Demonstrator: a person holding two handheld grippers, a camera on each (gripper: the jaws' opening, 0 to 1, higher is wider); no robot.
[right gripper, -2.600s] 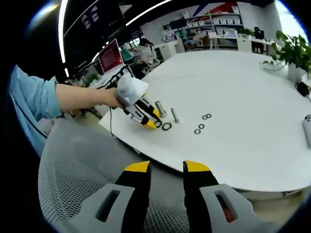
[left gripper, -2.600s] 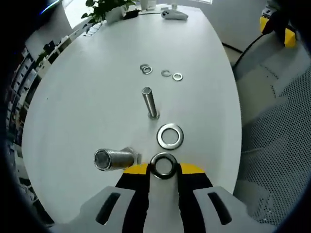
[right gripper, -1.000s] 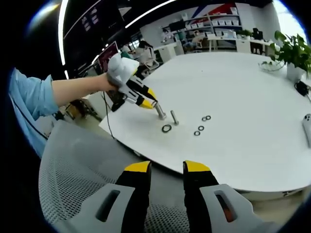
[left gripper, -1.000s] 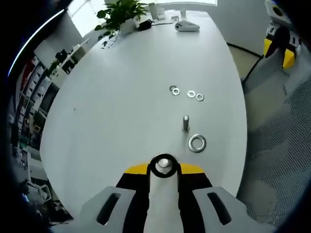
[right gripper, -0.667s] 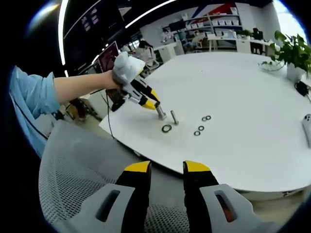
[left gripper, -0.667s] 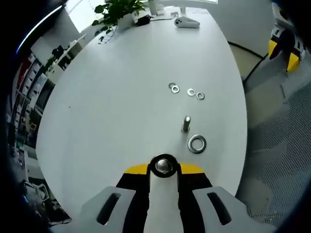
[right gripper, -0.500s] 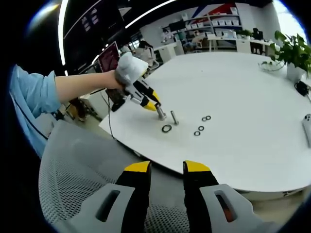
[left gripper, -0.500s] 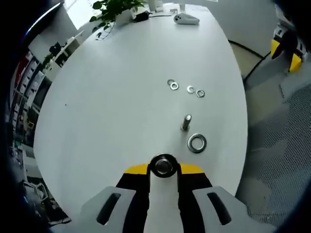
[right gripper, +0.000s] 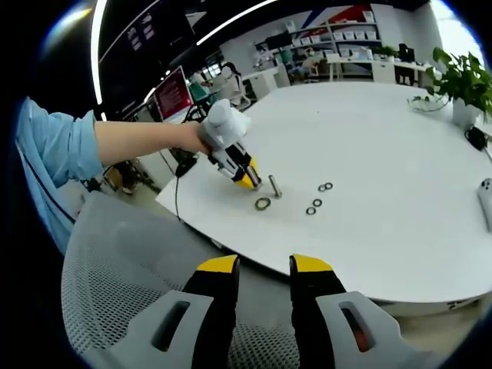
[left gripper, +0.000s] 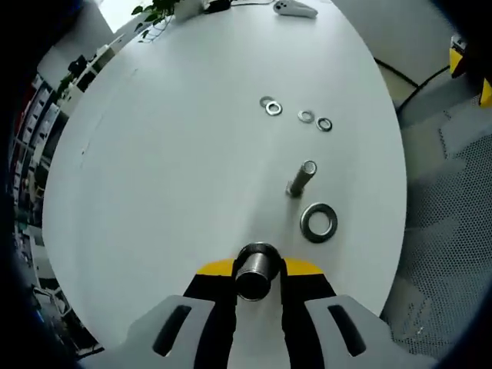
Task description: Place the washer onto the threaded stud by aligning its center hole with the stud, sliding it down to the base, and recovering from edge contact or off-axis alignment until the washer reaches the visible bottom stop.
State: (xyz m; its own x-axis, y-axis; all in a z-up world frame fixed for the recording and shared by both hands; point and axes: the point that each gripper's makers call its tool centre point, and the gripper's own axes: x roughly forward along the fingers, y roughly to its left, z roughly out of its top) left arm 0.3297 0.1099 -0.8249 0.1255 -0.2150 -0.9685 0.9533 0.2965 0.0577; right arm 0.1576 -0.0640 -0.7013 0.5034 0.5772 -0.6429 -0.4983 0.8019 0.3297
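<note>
Left gripper [left gripper: 257, 270] grips a steel washer [left gripper: 257, 257], seemingly around the thick threaded stud [left gripper: 254, 280]; right gripper [right gripper: 264, 267] hangs unclenched beyond the white table [right gripper: 384, 154].

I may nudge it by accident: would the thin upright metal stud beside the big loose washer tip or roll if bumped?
The thin upright metal stud looks tall on a narrow base, so a sideways bump would probably topple it. Round and smooth, it would likely roll across the white table. It looks rigid, not fragile.

Office: desks [right gripper: 384, 69], monitor [right gripper: 174, 92], shelving [right gripper: 346, 34]
</note>
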